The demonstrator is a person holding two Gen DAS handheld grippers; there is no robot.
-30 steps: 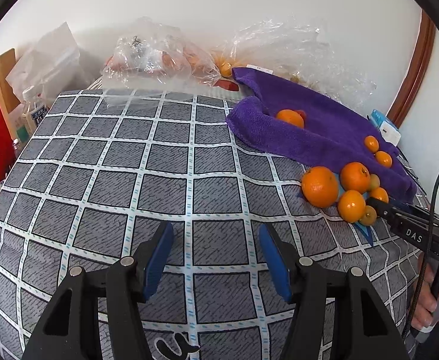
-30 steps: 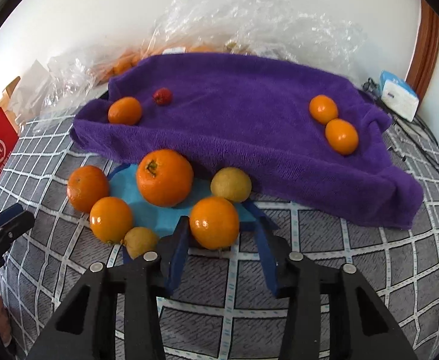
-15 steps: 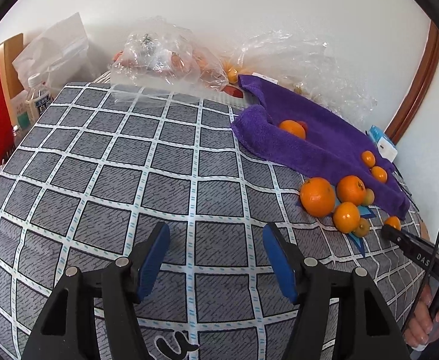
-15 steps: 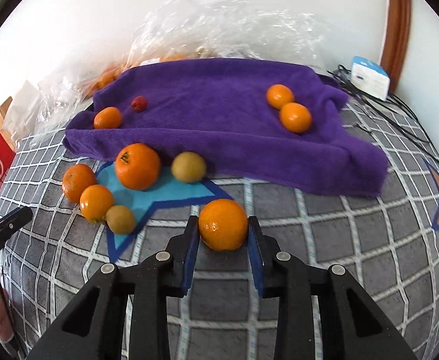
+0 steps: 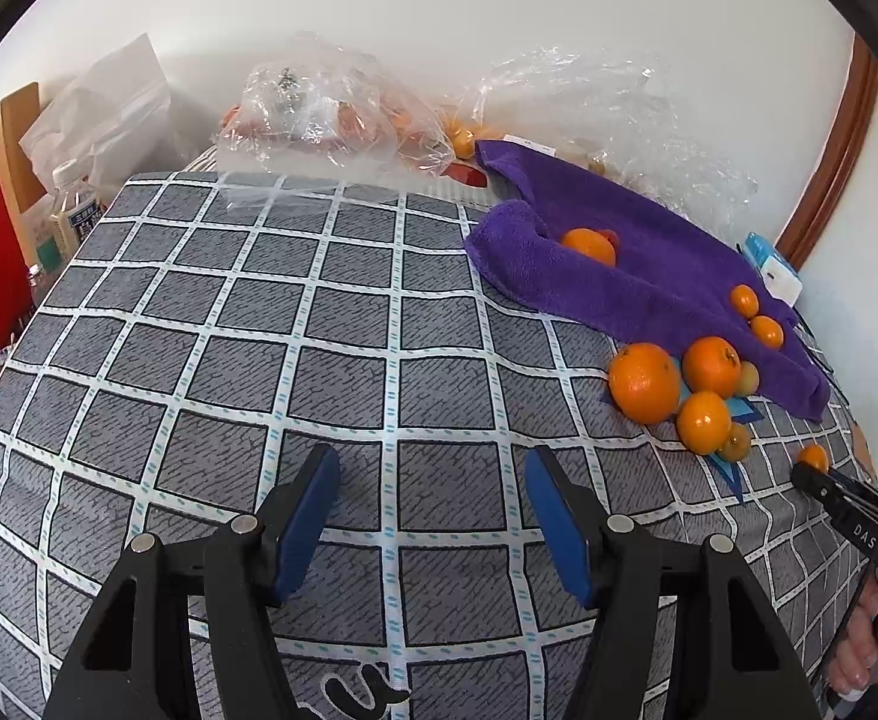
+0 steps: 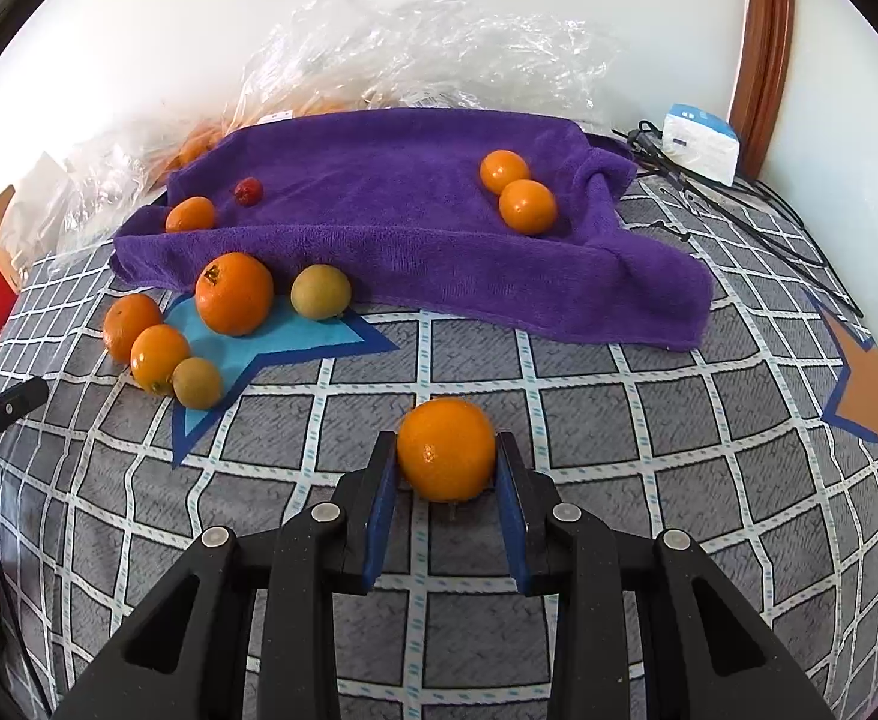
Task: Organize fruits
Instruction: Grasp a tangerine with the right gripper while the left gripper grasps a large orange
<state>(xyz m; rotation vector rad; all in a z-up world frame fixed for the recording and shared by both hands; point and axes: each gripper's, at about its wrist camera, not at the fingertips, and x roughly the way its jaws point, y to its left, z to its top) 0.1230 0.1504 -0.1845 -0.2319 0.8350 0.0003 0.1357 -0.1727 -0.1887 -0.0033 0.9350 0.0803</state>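
Right wrist view: the right gripper clamps an orange between its blue pads, one pad on each side of the fruit, above the grey checked cloth. The purple towel lies straight ahead and beyond, with two small oranges on its right half and an orange and a small red fruit on its left. Ahead and to the left, a loose cluster of three oranges and two yellow-green fruits sits on and around a blue star printed on the cloth, just beside the towel's near edge.

In the left wrist view, the left gripper hangs over bare cloth with its jaws wide apart and nothing between them; the cluster lies well off to its right, and the right gripper's tip with the held orange shows at the far right edge.

The right gripper is plainly the nearer to both towel and cluster. Judging by the task, the held orange probably belongs with one group or the other; the towel pair lies forward and slightly right, the cluster forward and left. Which is meant cannot be told.
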